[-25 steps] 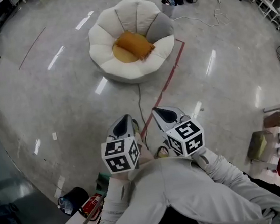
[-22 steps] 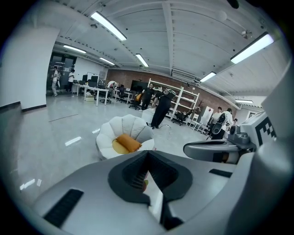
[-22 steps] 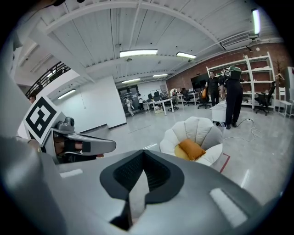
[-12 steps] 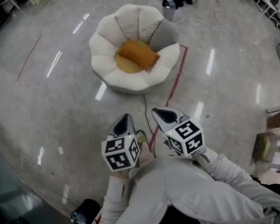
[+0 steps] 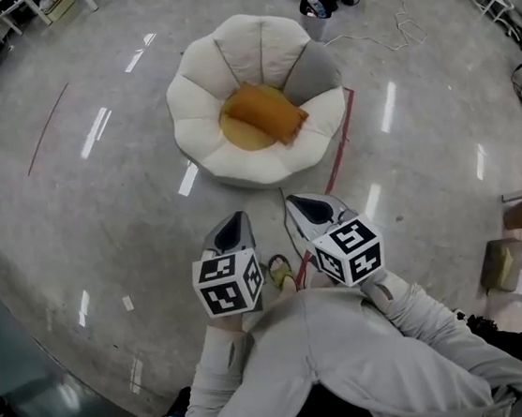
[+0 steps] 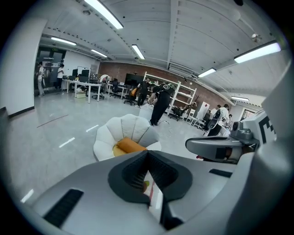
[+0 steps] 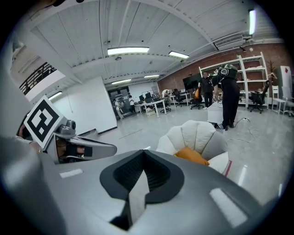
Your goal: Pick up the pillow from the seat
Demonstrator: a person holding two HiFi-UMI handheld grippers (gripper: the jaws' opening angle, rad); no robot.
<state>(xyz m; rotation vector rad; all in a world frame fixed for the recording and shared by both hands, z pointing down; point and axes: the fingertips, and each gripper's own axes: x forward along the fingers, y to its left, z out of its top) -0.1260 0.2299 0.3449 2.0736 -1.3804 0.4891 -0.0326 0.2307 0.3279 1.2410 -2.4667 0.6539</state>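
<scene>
An orange pillow (image 5: 263, 113) lies in the hollow of a cream, flower-shaped floor seat (image 5: 197, 88) with one grey petal. The seat stands on the glossy floor ahead of me. Both grippers are held close to my body, side by side, well short of the seat. My left gripper (image 5: 230, 227) is shut and empty, and so is my right gripper (image 5: 310, 208). From the left gripper (image 6: 147, 152) I see the pillow (image 6: 131, 145) beyond the jaws. The right gripper view also shows the pillow (image 7: 192, 156) in the seat (image 7: 193, 135), past the right gripper (image 7: 143, 152).
A red tape line (image 5: 340, 146) runs along the floor by the seat's right side, with a thin cable (image 5: 285, 205) beside it. A person in dark clothes (image 7: 228, 94) stands behind the seat. Shelves, desks and boxes (image 5: 497, 263) line the room's edges.
The seat and pillow have drawn closer and lower in the head view as I walk toward them. Both grippers have kept their place in front of my body, still shut.
</scene>
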